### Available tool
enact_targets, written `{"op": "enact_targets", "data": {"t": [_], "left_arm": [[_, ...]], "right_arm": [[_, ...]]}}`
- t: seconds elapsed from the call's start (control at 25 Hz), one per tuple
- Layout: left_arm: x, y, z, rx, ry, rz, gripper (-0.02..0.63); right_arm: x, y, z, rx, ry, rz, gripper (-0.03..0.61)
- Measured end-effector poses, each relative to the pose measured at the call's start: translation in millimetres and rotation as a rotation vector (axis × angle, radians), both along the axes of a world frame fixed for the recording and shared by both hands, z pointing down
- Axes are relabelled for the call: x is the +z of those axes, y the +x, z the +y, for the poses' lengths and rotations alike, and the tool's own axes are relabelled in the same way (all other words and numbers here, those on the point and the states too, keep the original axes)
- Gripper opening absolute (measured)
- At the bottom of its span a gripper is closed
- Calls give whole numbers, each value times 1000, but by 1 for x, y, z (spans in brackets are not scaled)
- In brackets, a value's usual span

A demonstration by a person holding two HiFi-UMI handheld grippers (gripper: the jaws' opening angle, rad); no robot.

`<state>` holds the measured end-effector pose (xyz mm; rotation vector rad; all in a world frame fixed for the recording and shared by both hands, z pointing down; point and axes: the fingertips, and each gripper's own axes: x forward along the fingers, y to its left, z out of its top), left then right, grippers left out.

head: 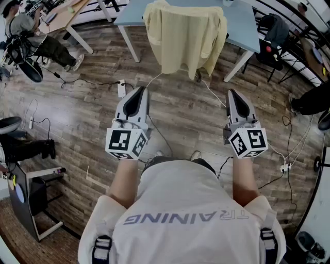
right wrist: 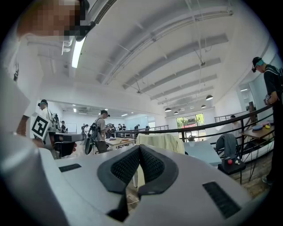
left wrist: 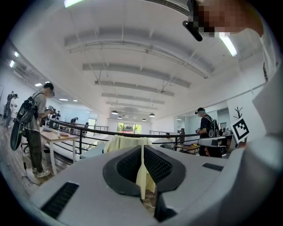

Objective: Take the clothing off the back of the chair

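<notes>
A pale yellow garment (head: 184,37) hangs over the back of a chair and hides almost all of it. The chair stands against a light blue table (head: 242,26). My left gripper (head: 138,92) is held level above the wood floor, short of the garment and a little to its left, jaws shut and empty. My right gripper (head: 233,94) is level too, short of the garment on its right, also shut with nothing in it. The left gripper view shows the garment (left wrist: 128,143) straight ahead beyond the left gripper (left wrist: 142,152). In the right gripper view the garment (right wrist: 161,142) lies just right of the right gripper (right wrist: 139,152).
Cables cross the floor between me and the chair, with a white power strip (head: 121,88) at left and another (head: 284,167) at right. A seated person (head: 36,36) is at the far left by a wooden table (head: 62,15). A dark chair (head: 273,36) stands right of the blue table.
</notes>
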<state>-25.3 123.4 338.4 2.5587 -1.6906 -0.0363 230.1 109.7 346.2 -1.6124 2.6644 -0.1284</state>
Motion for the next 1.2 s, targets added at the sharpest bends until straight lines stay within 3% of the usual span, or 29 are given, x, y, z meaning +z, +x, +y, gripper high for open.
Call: {"op": "enact_targets", "data": {"t": [0.76,1.2], "left_arm": [[4,-13,13,-8,-9,8,46],[17,-74,13,19,-9,5,46]], "right_arm": [[-5,-9,8,1,5,-53,21],[5,-68,12,35,-13,-38,21]]}}
